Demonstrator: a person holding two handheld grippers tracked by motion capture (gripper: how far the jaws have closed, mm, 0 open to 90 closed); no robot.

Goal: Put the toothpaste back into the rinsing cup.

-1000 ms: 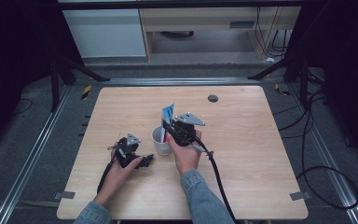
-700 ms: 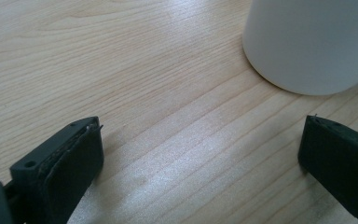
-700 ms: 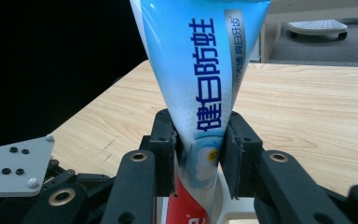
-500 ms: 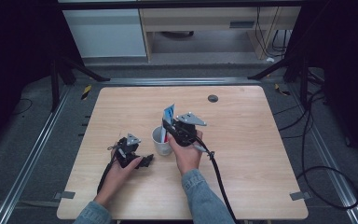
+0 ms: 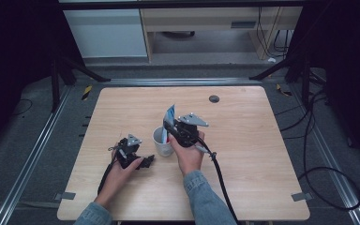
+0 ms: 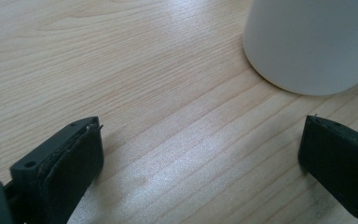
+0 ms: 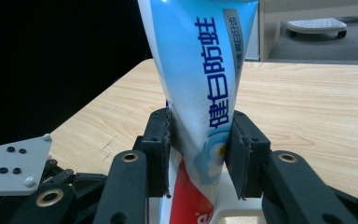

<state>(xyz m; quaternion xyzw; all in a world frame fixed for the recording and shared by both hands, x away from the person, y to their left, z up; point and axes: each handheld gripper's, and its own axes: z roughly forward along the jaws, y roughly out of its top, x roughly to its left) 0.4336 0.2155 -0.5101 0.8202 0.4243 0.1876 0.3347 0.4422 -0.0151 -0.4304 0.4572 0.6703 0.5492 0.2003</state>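
Observation:
A blue, white and red toothpaste tube [image 5: 170,114] [image 7: 200,93] stands upright with its lower end in a white cup [image 5: 161,140] [image 7: 242,212] near the middle of the wooden table [image 5: 243,140]. My right gripper [image 5: 169,127] [image 7: 199,149] has the tube between its jaws, which have just been opening; both pads still lie against the tube's sides. To the left of the cup my left gripper [image 5: 145,161] [image 6: 200,154] rests low on the table, open, with bare wood between its jaws. The cup [image 6: 312,42] stands just ahead of it to the right.
A small dark round grommet [image 5: 214,99] sits at the table's far side. The right gripper's black cable [image 5: 222,180] trails back over the front edge. Metal rails [image 5: 42,140] run along the table's sides, and pale shelving [image 5: 192,28] stands beyond it.

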